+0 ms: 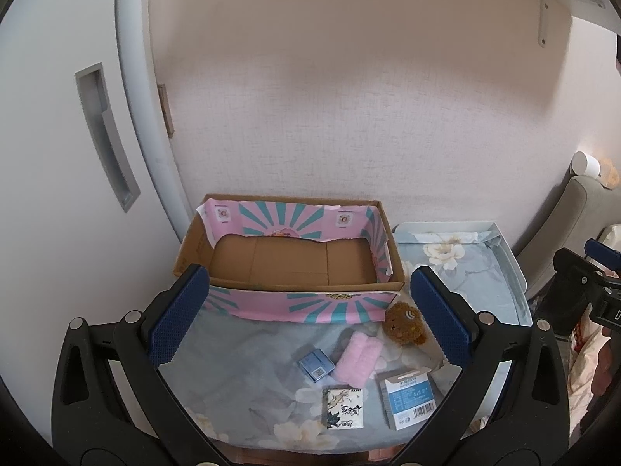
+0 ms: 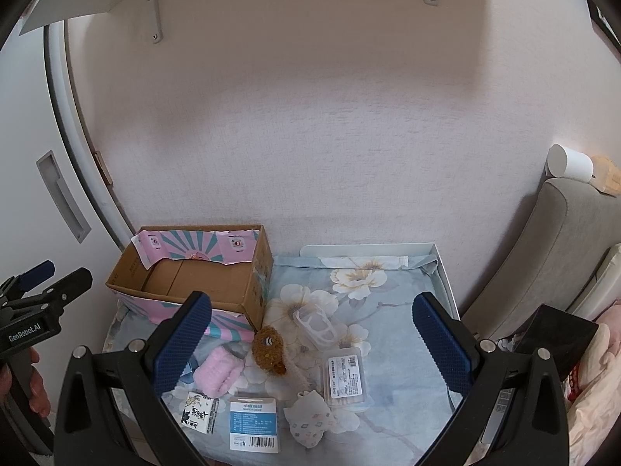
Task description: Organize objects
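Tongs [image 2: 312, 343] gape above clutter beside cardboard box [image 2: 248, 291]

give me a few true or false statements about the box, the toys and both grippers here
1. The cardboard box holds nothing: true.
2. The brown plush toy lies inside the box: false, it lies on the floral cloth in front of the box.
3. The left hand-held gripper is open and holds nothing: true.
4. The right hand-held gripper is shut on the pink fluffy item: false, it is open and the item lies on the cloth.
5. The cotton swab box lies right of the plush toy: true.
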A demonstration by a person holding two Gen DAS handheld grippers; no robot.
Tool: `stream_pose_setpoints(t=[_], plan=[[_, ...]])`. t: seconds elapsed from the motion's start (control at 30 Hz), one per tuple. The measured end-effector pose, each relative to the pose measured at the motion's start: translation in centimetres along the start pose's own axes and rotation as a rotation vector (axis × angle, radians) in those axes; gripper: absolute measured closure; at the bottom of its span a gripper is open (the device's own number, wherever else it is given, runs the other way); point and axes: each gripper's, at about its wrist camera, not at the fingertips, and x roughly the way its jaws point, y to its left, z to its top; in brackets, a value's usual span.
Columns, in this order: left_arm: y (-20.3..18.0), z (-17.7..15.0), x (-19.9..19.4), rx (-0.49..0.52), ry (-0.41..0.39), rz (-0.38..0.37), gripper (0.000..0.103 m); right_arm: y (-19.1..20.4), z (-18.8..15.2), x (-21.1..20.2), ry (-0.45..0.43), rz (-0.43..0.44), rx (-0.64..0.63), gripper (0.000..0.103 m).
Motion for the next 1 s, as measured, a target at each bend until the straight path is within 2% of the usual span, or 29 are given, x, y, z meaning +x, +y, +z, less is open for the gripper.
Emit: stream_pose_setpoints(t=[0.8,0.83,1.0], plan=[[-0.3,-0.4,0.1,-0.024,0.019,0.031,0.000,-1.1,0.1,-0.2,-0.009,-0.033,0.035,0.000],[-0.3,-0.4,0.1,-0.024,0.021,0.029,0.000,-1.1,0.1,-0.2,-0.026,-0.083,0.077,0.000],[-1.0,-0.8,0.8,-0.016,0.033,0.029,0.000,-1.9,0.6,0.4,-0.010,-0.079,0.044,0.000]])
